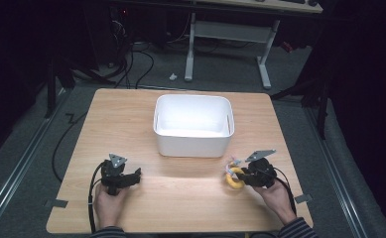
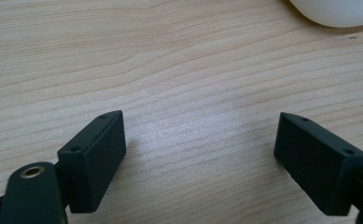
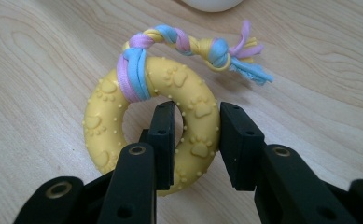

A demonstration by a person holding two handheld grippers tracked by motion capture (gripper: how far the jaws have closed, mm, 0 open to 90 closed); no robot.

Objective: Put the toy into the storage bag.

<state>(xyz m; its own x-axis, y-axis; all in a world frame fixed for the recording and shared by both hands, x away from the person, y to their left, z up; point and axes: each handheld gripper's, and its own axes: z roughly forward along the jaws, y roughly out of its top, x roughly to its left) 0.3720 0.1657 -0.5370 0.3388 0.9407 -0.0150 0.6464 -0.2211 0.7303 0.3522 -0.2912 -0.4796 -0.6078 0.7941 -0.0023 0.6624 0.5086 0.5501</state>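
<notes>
Yellow ring toy (image 3: 146,126), embossed with paw prints and tied with a braided pastel rope (image 3: 188,46), lies on the wooden worktop (image 1: 180,193) near the white bin (image 1: 193,124). Right tool (image 3: 195,140) pinches the ring's near side, one jaw inside the hole and one outside. Left tool (image 2: 200,154) rests spread over bare worktop, well apart from the toy.

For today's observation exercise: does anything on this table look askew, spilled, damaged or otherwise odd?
Nothing stands out. The white bin sits upright and looks empty; the yellow ring toy looks intact, its braided rope frayed only at the knotted end, with the right gripper closed on its rim.
</notes>
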